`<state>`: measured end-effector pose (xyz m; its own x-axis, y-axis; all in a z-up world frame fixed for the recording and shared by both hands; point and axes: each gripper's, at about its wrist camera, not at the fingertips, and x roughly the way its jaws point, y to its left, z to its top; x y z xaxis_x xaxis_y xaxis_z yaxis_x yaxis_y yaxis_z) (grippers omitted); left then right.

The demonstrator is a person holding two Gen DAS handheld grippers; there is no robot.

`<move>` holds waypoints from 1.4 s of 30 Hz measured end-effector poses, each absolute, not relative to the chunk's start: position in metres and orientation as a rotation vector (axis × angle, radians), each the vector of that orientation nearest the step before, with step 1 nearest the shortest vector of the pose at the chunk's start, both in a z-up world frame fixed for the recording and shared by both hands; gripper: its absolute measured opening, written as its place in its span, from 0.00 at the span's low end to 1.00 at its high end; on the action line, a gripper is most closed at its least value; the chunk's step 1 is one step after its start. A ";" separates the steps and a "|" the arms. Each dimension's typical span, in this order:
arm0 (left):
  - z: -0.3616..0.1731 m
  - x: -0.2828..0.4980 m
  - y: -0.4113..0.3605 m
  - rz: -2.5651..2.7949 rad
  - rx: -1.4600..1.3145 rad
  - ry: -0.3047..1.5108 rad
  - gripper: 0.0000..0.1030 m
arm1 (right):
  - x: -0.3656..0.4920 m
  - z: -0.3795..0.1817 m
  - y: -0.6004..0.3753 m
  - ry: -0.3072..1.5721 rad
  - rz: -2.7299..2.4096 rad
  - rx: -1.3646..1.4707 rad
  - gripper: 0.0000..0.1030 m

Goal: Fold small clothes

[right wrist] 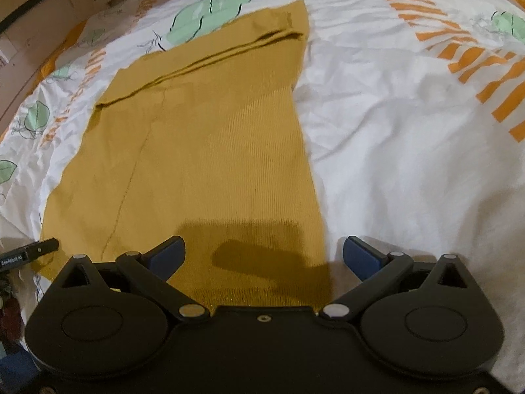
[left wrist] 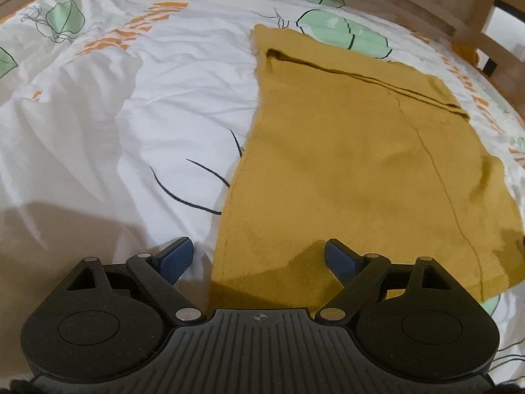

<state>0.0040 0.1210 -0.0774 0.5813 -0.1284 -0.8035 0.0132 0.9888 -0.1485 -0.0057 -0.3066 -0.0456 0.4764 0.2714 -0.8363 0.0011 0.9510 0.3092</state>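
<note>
A mustard-yellow knit garment (left wrist: pixel 354 164) lies flat on the bed, with a folded band across its far end. In the left wrist view my left gripper (left wrist: pixel 259 256) hovers open over the garment's near left corner, its left pad over the sheet and its right pad over the cloth. The right wrist view shows the same garment (right wrist: pixel 210 151) from its other side. My right gripper (right wrist: pixel 262 254) is open above the near right corner, straddling the garment's right edge. Nothing is between either pair of blue pads. The left gripper's tip (right wrist: pixel 36 249) shows at the left edge.
The bed is covered by a rumpled white duvet (left wrist: pixel 124 124) printed with green leaves and orange stripes. A wooden bed frame (left wrist: pixel 472 10) runs along the far side. Wooden furniture (right wrist: pixel 39 16) stands beyond the bed at the upper left of the right wrist view.
</note>
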 end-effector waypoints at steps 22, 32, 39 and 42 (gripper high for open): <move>-0.075 0.009 0.136 -0.137 -0.265 0.954 0.28 | 0.011 -0.064 -0.338 1.268 0.251 0.593 0.43; -0.063 0.006 0.141 -0.209 -0.343 0.934 0.04 | -0.002 -0.036 -0.331 1.171 0.364 0.563 0.14; -0.030 0.012 0.140 -0.251 -0.378 0.833 0.04 | -0.007 -0.020 -0.344 1.004 0.418 0.668 0.14; -0.018 0.018 0.140 -0.261 -0.410 0.796 0.04 | -0.005 -0.018 -0.351 0.953 0.425 0.708 0.14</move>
<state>0.0180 0.1401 -0.0178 0.6735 -0.3768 -0.6359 0.0733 0.8901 -0.4498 -0.0046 -0.3506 -0.0178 0.5237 0.6157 -0.5887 -0.0257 0.7022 0.7115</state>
